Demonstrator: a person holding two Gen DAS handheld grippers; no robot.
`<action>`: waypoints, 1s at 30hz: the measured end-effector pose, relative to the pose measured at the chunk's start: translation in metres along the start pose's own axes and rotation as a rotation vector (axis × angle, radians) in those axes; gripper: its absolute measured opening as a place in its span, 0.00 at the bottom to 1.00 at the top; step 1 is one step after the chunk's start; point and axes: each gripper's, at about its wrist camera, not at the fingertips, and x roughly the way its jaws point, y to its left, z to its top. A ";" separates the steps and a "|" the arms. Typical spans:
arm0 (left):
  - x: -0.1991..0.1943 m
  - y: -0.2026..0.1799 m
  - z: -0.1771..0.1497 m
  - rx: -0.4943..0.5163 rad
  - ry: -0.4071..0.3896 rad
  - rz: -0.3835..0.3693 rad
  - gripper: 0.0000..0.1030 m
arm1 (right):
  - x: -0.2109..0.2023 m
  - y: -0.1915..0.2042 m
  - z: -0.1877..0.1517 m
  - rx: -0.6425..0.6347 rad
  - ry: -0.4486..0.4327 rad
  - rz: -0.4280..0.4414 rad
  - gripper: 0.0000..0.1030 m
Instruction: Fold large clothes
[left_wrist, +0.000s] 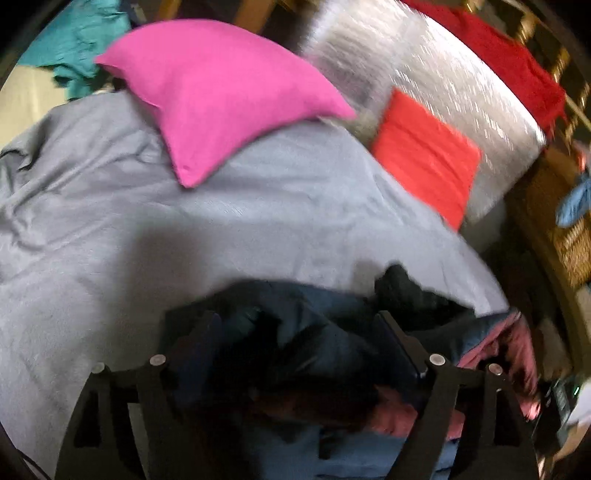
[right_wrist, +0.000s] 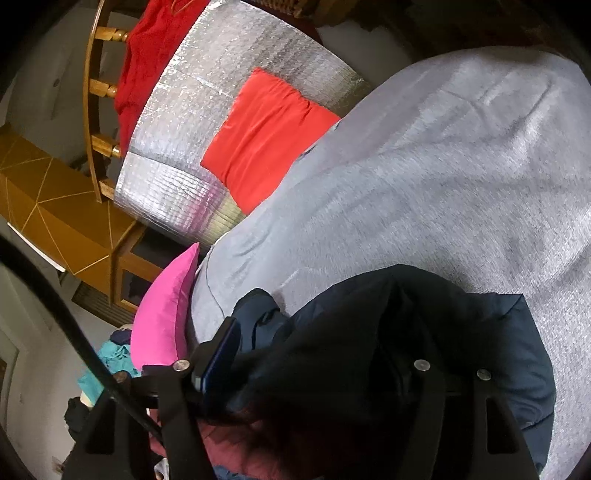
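Right now your left gripper (left_wrist: 295, 354) angles down with jaws spread, the dark navy jacket (left_wrist: 314, 332) lying loose between them at the lower centre, on the grey bedspread (left_wrist: 184, 221). Your right gripper (right_wrist: 314, 354) also stands released over the jacket's bunched fabric, lower frame. No readable writing shows.

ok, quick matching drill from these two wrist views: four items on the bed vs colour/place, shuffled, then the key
Things:
1. pillow
2. folded cloth
3. jacket
4. mat

Descriptions:
A. silver, shiny, under the orange-red item
B. dark navy, lying right in front of both claws
C. pink, at the edge of the grey bedcover
D. orange-red, lying on the silver sheet

Pairs: 1-C, 2-D, 3-B, 4-A
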 end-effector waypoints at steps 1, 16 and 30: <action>-0.001 0.004 0.001 -0.006 -0.007 -0.019 0.82 | 0.000 -0.001 0.000 0.003 0.000 0.001 0.69; -0.024 0.029 0.011 -0.063 -0.054 0.007 0.82 | -0.018 -0.010 0.006 0.112 -0.026 0.063 0.78; -0.046 0.063 0.013 -0.127 -0.062 0.025 0.82 | -0.088 0.002 0.021 0.086 -0.164 0.103 0.84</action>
